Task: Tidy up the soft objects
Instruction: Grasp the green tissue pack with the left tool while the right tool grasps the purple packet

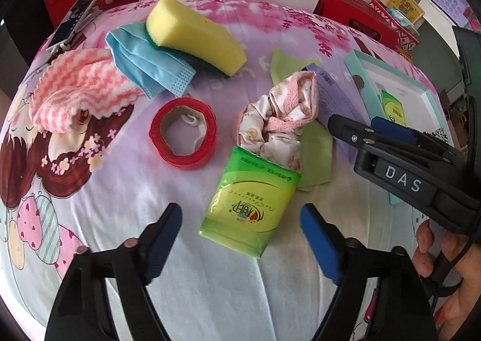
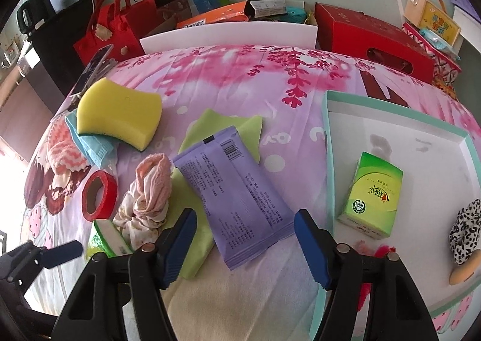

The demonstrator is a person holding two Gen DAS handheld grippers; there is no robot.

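Note:
My left gripper is open and empty, its jaws standing either side of a green tissue pack lying on the bedspread. A pink-and-white crumpled cloth lies just beyond it. My right gripper is open and empty over a purple wipes packet on a green cloth. It also shows in the left wrist view. A second green tissue pack and a leopard-print item sit in the teal-rimmed tray.
A yellow sponge, blue face mask, pink striped towel and red tape roll lie at the left. Red bags and boxes line the far edge.

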